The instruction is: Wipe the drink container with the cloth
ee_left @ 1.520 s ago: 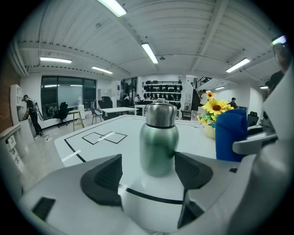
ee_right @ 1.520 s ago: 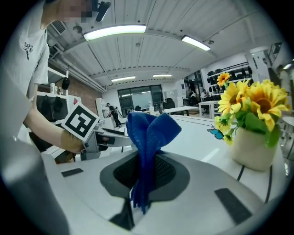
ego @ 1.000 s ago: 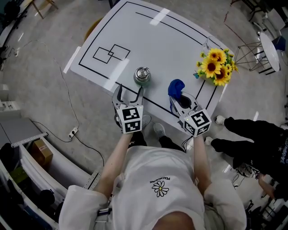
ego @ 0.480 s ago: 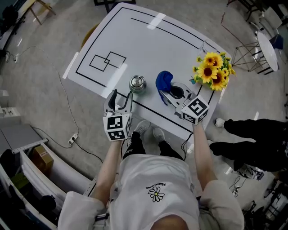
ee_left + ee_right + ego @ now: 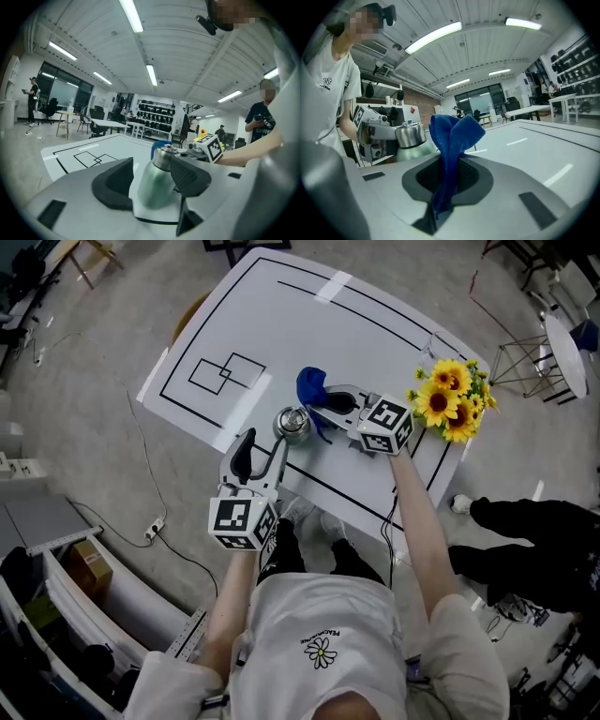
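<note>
Closing left fingers, container between (cloth nearer)

Tiny shirt print, illegible

A white table marked with black lines bears the drink container and sunflowers.

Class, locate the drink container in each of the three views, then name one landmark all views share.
Head view: drink container at centre.
Left gripper view: container low centre, between the left gripper's closing tongs.
Right gripper view: container left of centre.
Shared landmark: the blue cloth.
</note>
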`<action>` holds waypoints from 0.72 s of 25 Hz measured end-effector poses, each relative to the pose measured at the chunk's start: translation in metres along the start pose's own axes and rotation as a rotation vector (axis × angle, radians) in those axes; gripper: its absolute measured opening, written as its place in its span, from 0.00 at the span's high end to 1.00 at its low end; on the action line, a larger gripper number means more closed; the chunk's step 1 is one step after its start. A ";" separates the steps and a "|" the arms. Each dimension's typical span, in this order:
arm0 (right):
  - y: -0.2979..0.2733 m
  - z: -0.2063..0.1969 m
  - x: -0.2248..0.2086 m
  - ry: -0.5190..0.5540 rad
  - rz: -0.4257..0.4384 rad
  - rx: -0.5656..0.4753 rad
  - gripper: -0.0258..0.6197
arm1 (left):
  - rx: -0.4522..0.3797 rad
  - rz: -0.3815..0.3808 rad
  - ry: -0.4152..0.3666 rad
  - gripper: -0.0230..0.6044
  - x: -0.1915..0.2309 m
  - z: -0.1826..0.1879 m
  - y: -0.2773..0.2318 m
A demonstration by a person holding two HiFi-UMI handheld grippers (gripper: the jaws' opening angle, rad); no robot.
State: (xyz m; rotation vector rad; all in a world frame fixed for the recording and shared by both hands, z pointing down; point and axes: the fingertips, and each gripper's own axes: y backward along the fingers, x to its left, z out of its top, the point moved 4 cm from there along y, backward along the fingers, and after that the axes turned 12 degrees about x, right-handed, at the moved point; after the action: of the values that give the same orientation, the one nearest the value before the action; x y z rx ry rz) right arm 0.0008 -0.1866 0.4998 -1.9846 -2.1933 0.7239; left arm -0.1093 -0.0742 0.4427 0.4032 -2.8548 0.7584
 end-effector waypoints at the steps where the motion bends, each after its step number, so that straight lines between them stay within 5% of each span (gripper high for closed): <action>1: -0.004 -0.001 0.000 0.000 0.009 0.007 0.90 | -0.010 -0.016 -0.020 0.56 -0.004 0.005 0.003; 6: -0.009 -0.001 0.005 0.028 0.063 0.018 0.90 | 0.037 -0.074 -0.188 0.55 -0.028 0.024 -0.007; 11: -0.016 0.002 0.006 0.070 0.188 0.052 0.90 | 0.169 -0.032 -0.225 0.60 -0.028 0.020 -0.024; 18: -0.011 0.003 0.007 0.083 0.406 0.117 0.90 | 0.182 -0.037 -0.228 0.60 -0.028 0.020 -0.026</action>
State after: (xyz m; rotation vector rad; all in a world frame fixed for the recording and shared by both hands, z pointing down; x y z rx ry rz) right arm -0.0119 -0.1807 0.5003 -2.3756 -1.6755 0.7743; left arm -0.0764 -0.0998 0.4314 0.6019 -2.9846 1.0314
